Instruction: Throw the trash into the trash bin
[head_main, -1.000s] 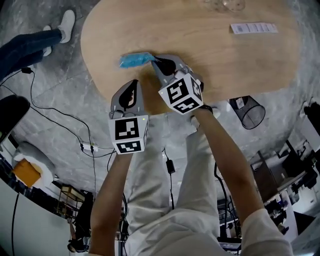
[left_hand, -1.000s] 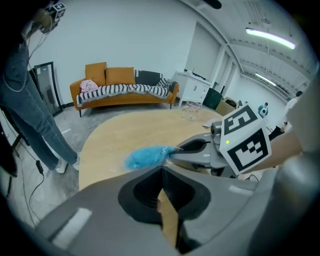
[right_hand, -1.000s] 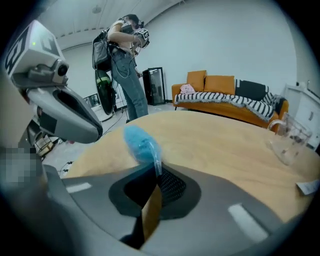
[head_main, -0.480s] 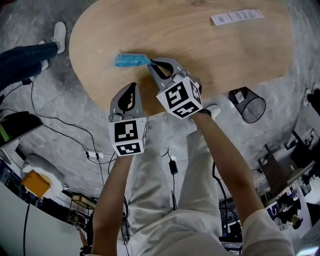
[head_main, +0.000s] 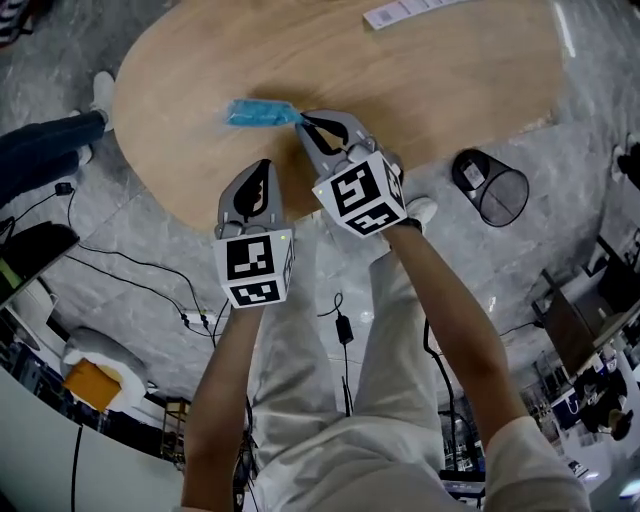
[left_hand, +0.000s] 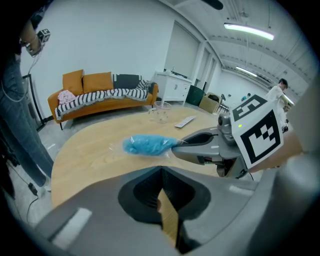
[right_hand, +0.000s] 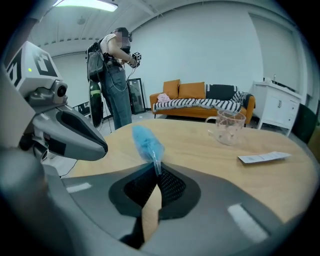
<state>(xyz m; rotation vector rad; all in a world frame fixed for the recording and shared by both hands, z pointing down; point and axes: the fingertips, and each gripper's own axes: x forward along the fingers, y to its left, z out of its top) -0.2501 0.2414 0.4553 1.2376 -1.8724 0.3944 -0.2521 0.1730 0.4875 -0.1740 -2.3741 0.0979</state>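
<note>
You are pinching the blue wrapper (head_main: 256, 112) in your right gripper (head_main: 306, 122) at the oval wooden table (head_main: 450, 90), while your left gripper (head_main: 264, 166) is hovering with jaws together and empty, and the mesh bin (head_main: 497, 192) is standing to the right on the grey marble floor (head_main: 140, 245).

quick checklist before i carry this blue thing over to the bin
1. Right gripper has the blue packet: ok, jaws shut on its clear plastic end.
2. Grip is secure enough to carry: cannot tell, only the thin tip is pinched.
3. Left gripper is out of the way: ok, shut on nothing, beside the right one and apart from the packet.
4. Trash bin is located: ok, a black mesh bin on the floor to the person's right, past the table edge.
5. Bin has room: cannot tell from the head view.
</note>
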